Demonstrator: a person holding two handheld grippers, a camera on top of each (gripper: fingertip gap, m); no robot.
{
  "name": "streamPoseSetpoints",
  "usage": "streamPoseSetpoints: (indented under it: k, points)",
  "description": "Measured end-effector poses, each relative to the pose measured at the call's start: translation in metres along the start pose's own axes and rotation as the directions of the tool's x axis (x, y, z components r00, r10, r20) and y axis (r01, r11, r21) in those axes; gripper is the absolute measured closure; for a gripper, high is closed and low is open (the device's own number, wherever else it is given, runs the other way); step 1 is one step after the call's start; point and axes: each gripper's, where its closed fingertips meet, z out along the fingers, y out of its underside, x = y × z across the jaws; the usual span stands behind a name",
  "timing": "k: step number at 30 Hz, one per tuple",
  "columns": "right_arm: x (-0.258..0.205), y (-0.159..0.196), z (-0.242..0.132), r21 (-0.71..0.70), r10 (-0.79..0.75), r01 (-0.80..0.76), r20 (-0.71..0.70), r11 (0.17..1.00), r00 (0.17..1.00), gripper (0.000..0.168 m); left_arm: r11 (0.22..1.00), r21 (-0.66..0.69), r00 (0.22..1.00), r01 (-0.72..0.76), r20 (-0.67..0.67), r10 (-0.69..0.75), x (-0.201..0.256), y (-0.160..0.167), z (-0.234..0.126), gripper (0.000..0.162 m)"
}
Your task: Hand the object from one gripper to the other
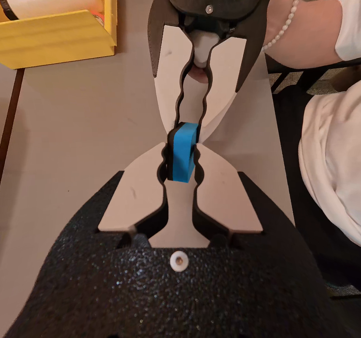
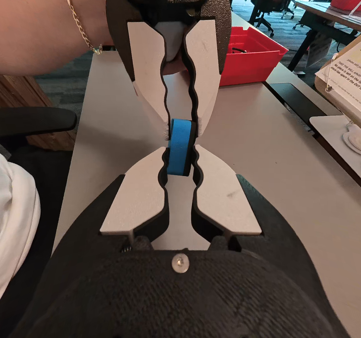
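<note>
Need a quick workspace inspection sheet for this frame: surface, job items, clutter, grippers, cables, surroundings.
Surface: grey table, bare beneath the grippers.
Job's things: blue and black block, held in the air.
Clutter: yellow bin with a white roll; red bin; paper sheet on a stand.
Grippers: left gripper and right gripper both closed on the block, tip to tip.
Cables: nothing seen.
Surroundings: office chairs and desks behind.
</note>
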Motion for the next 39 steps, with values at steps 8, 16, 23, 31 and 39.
streamPoseSetpoints:
  k: [8, 16, 23, 31, 39]
  points:
    - [0.025, -0.010, -0.008, 0.153, 0.166, -0.153, -0.080, 0.976, 0.983, 0.094, 0.903, 0.403, 0.976, 0.147, 0.090, -0.199, -0.031, -0.041, -0.035, 0.141]
    - [0.031, -0.057, -0.025, 0.539, 0.370, -0.372, 0.117, 0.756, 0.922, 0.120, 0.654, 0.733, 0.963, 0.187, -0.005, -0.270, -0.025, -0.068, -0.057, 0.141]
    - [0.024, -0.059, -0.029, 0.497, 0.240, -0.235, 0.055, 0.836, 0.969, 0.146, 0.603, 0.747, 0.941, 0.281, -0.090, -0.327, -0.021, -0.056, -0.049, 0.138]
    - [0.091, -0.027, -0.091, 0.349, 0.268, -0.116, -0.427, 0.930, 0.864, 0.146, 0.729, 0.655, 0.891, 0.197, 0.190, -0.412, -0.031, -0.022, -0.038, 0.110]
    - [0.202, 0.085, -0.217, 0.030, 0.163, -0.320, -0.904, 0.947, 0.396, 0.146, 0.787, 0.580, 0.869, 0.211, 0.257, -0.423, -0.017, 0.002, -0.022, 0.112]
